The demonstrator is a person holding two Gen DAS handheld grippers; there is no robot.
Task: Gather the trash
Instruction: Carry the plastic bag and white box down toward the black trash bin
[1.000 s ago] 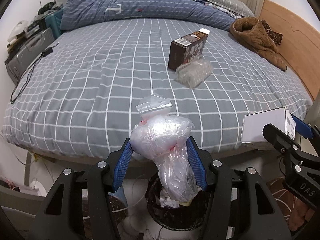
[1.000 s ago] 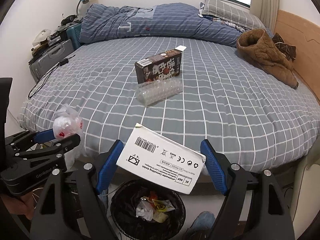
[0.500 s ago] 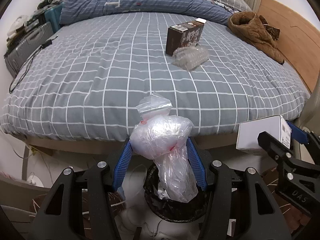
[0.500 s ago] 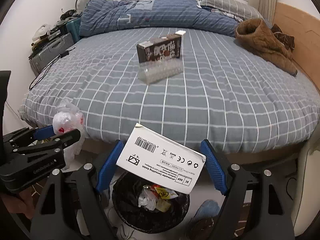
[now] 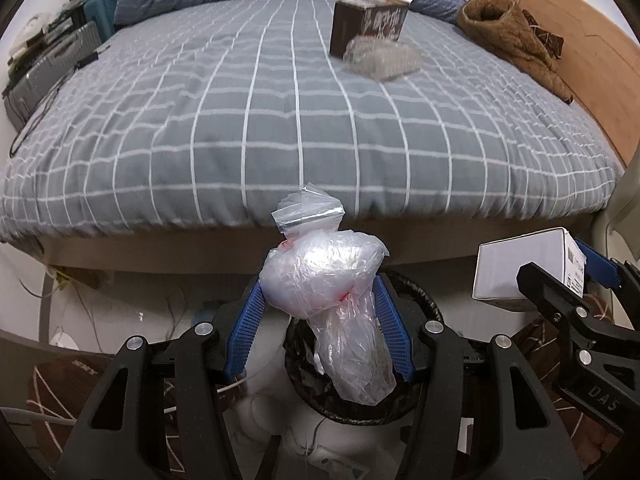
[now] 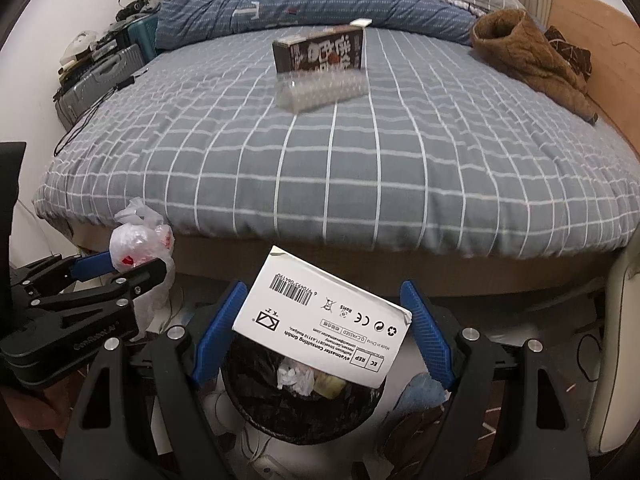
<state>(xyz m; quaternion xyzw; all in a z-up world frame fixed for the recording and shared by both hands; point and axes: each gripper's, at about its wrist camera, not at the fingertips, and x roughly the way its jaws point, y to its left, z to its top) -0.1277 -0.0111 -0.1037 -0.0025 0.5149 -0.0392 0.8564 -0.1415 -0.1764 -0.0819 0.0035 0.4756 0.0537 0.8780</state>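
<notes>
My left gripper (image 5: 320,304) is shut on a crumpled clear plastic bag (image 5: 324,280) and holds it above the black trash bin (image 5: 416,304). The bag also shows in the right wrist view (image 6: 136,240). My right gripper (image 6: 324,320) is shut on a white box (image 6: 320,316) and holds it tilted over the bin (image 6: 296,404), which has trash inside. The box also shows in the left wrist view (image 5: 528,268). A dark brown carton (image 6: 320,52) and a clear plastic tray (image 6: 320,88) lie on the bed.
The bed with a grey checked cover (image 6: 360,152) fills the view ahead. A brown coat (image 6: 528,52) lies at its right by a wooden headboard. A suitcase (image 6: 100,76) and clutter stand left. Cables and a rug lie around the bin.
Both grippers have dropped lower and pulled back from the bed, with the bag and box still held. The bin now sits right under them.
</notes>
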